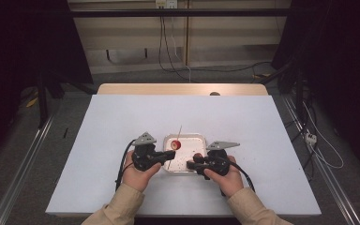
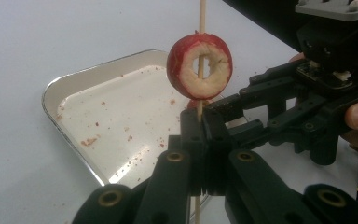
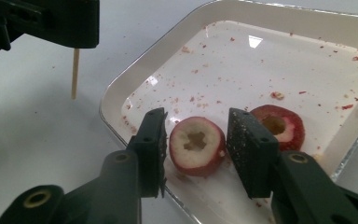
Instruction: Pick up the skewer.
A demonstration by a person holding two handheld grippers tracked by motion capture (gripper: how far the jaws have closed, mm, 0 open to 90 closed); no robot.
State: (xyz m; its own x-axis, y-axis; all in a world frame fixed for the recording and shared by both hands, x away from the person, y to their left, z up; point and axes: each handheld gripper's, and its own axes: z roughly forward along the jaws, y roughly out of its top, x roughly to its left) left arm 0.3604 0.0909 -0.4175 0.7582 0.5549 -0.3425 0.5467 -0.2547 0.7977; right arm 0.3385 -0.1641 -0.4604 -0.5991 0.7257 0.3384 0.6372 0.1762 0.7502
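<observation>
Left gripper (image 2: pixel 200 122) clamped tight on a thin wooden skewer (image 2: pixel 202 11) — stick runs up between the closed jaws, nearly upright in the left gripper view. One red-skinned fruit slice with a cored centre (image 2: pixel 200 65) is threaded on the skewer just above the jaw tips, cut face toward the camera. In the high view this gripper (image 1: pixel 168 155) sits at the tray's near left corner, slice (image 1: pixel 176 145) over the tray's left side.

Right gripper (image 3: pixel 196 142) partly open, jaws straddling a second cored slice (image 3: pixel 197 144) that lies in the tray near its rim. Pads stand just beside the slice on either side; a narrow gap shows on the left pad, the right one very close — not gripping it as far as can be seen. A third slice (image 3: pixel 279 126) lies just behind the right jaw, touching or nearly touching the second one. In the high view the right gripper (image 1: pixel 193 161) is at the tray's near right corner.

Metal tray (image 1: pixel 194 138) lies on the white table (image 1: pixel 122 117), toward its near edge and about centred, its floor speckled with red crumbs. Skewer's lower end (image 3: pixel 75 74) pokes below the left gripper, over bare table left of the tray.
</observation>
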